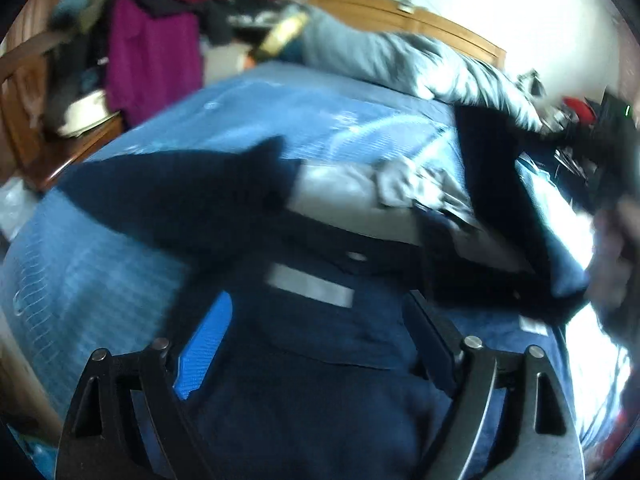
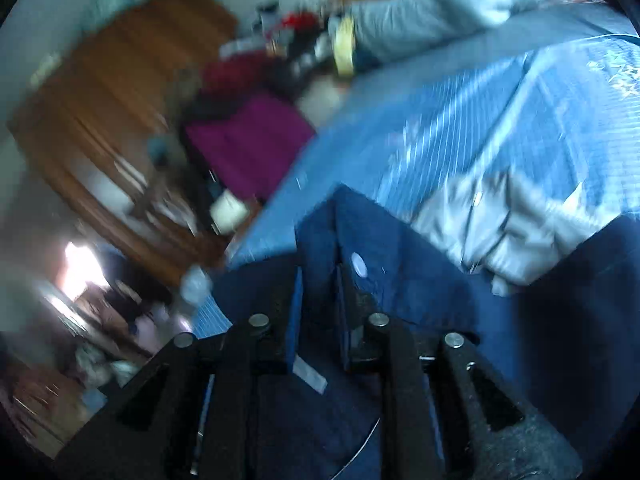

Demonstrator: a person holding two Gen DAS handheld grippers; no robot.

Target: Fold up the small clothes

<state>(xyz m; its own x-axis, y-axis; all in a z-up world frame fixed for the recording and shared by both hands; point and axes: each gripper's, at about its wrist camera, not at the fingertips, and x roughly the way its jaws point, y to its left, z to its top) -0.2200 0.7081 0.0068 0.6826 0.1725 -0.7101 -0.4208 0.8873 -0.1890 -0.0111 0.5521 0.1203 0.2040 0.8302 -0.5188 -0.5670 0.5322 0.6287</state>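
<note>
On a bed (image 1: 100, 248) spread with a blue striped cover, a navy garment (image 1: 320, 360) is lifted for folding, held at two points. The left claw (image 1: 316, 344) stands wide, its fingers apart with dark cloth draped between them; whether it grips anything cannot be told. The right claw (image 2: 318, 312) is clenched on a fold of the navy garment near a white button (image 2: 359, 265). A pale grey piece (image 2: 500, 224) lies crumpled on the cover just beyond. To fold cleanly, the pinched edge likely needs carrying across level and taut, with the free claw taking the matching corner before the cloth is laid flat. A white label (image 1: 310, 286) is sewn inside the garment, but blur leaves any writing unreadable. Clothes (image 1: 152, 52) are heaped beside the bed.
</note>
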